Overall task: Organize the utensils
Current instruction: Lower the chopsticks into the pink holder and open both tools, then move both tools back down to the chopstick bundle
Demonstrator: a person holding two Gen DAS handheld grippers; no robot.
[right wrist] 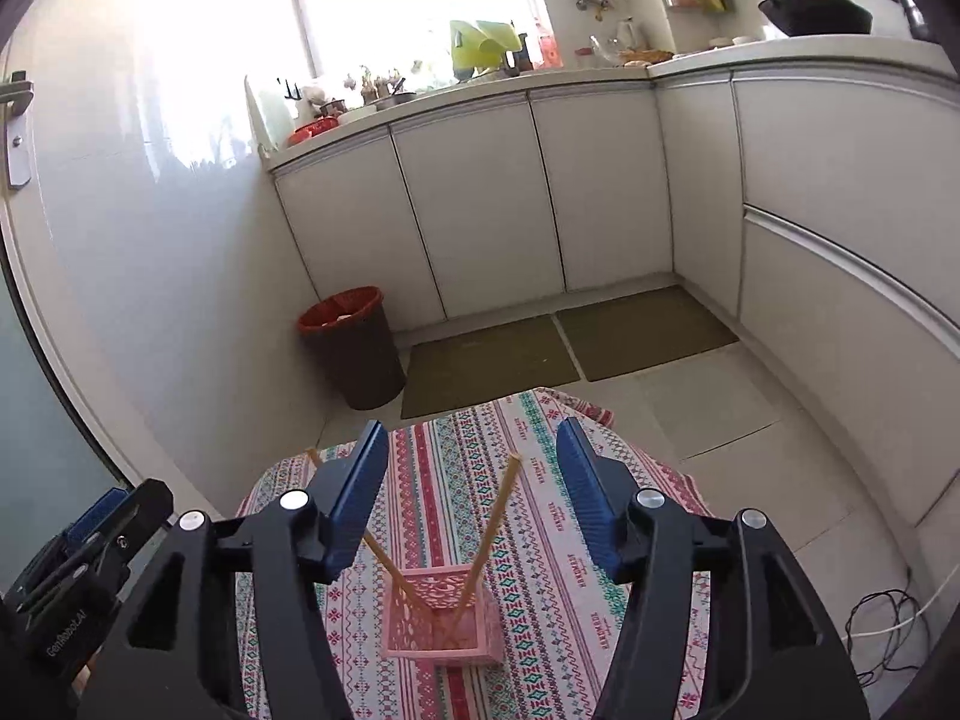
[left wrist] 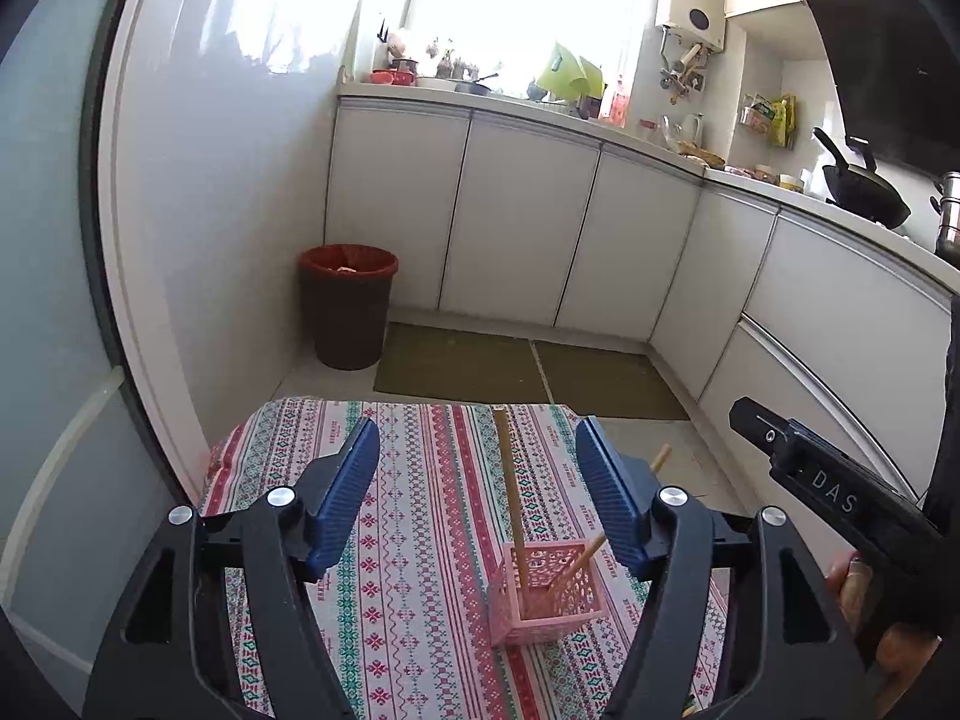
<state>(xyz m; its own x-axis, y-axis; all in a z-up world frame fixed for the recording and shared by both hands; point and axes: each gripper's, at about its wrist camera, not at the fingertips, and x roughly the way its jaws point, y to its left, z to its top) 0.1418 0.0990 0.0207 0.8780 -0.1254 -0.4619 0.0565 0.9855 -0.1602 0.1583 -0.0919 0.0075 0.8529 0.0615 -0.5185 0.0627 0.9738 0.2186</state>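
On the left, the left gripper (left wrist: 477,480) stood with its ribbed blue pads (left wrist: 348,498) apart and nothing pressed between them, hovering above the table (left wrist: 288,438) with its woven-look cloth of red, green and white bands. Just right of centre sat the pink basket (left wrist: 543,594), a small square holder of pierced lattice plastic, with two thin, straight wooden chopsticks (left wrist: 510,492) standing in it: one nearly upright, the other leaning out toward the right. Further right, the right gripper (right wrist: 471,489) also had its jaws spread, empty, the chopsticks rising between the open fingers but touching neither. By my reading, the placing step was finished and both tools had let go. No other utensil was visible on the cloth, so the next move probably called for backing both grippers clear without knocking the light basket over.
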